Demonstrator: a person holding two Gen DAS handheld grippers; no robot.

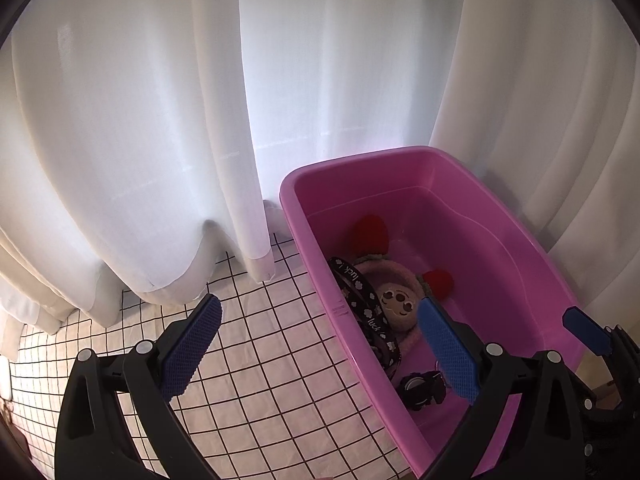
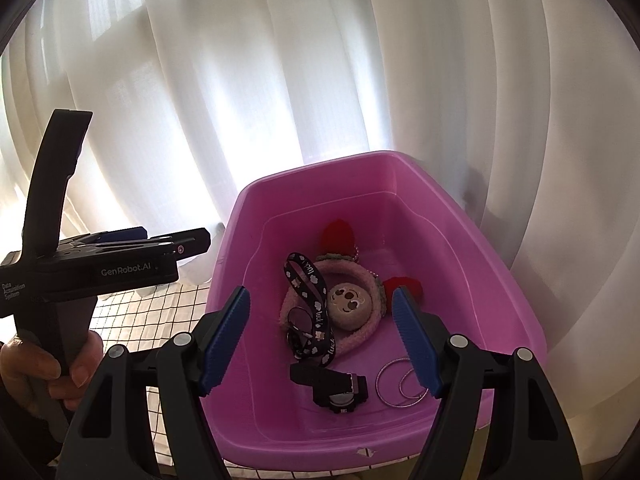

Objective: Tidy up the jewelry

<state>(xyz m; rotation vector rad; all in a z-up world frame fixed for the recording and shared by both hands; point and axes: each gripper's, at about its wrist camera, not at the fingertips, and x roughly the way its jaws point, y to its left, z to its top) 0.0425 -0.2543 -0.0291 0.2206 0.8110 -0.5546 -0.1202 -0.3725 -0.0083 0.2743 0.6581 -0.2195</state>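
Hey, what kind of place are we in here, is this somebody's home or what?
Probably a home, by a window. White curtains hang to the surface with daylight behind, a grid-patterned cloth covers the table or floor, and a pink plastic tub holds personal accessories.

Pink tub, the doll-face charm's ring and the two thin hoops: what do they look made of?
Pink tub: apparently moulded plastic, smooth and semi-glossy, with soft highlights on its walls.
Charm ring: looks like fuzzy knitted or plush yarn, matte, with a nubby surface.
Thin hoops: probably metal wire, judging by the silvery glint; coated plastic is possible.
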